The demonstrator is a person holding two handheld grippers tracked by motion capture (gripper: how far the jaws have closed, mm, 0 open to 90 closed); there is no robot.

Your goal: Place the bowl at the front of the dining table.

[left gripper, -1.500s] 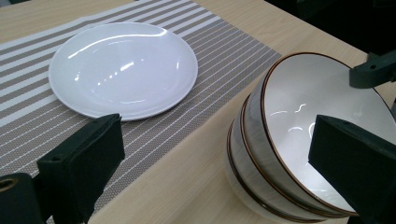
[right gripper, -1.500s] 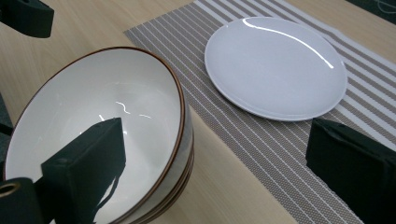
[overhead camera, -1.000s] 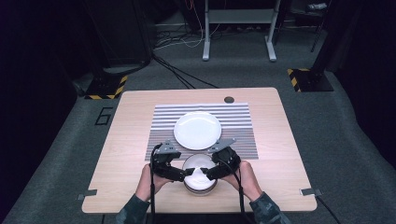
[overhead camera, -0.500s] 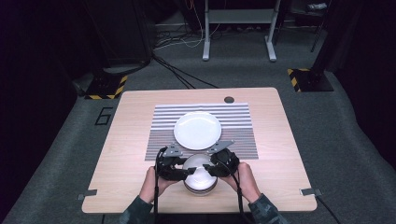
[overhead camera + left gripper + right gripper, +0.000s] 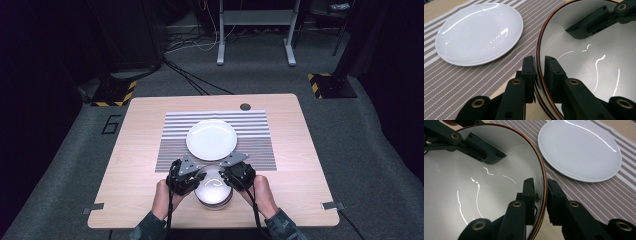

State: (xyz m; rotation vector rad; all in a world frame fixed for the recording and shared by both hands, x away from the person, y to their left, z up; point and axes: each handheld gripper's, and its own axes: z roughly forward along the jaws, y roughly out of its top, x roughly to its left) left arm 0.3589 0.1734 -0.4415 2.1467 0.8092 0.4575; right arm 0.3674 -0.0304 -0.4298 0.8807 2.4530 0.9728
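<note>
High view: one bowl (image 5: 214,186), one white plate (image 5: 211,139), one striped mat (image 5: 216,140), one table (image 5: 130,150), two grippers. Bowl sits at the plate's 6 o'clock, between the tools. Left gripper (image 5: 539,71) at its 9 o'clock rim and right gripper (image 5: 541,192) at 3 o'clock have just been closing; each now pinches the rim, one jaw inside, one outside.

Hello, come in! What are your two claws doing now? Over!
Left gripper and right gripper just closed, both clamped on bowl rim. Plate beyond on striped mat, apart from bowl.
</note>
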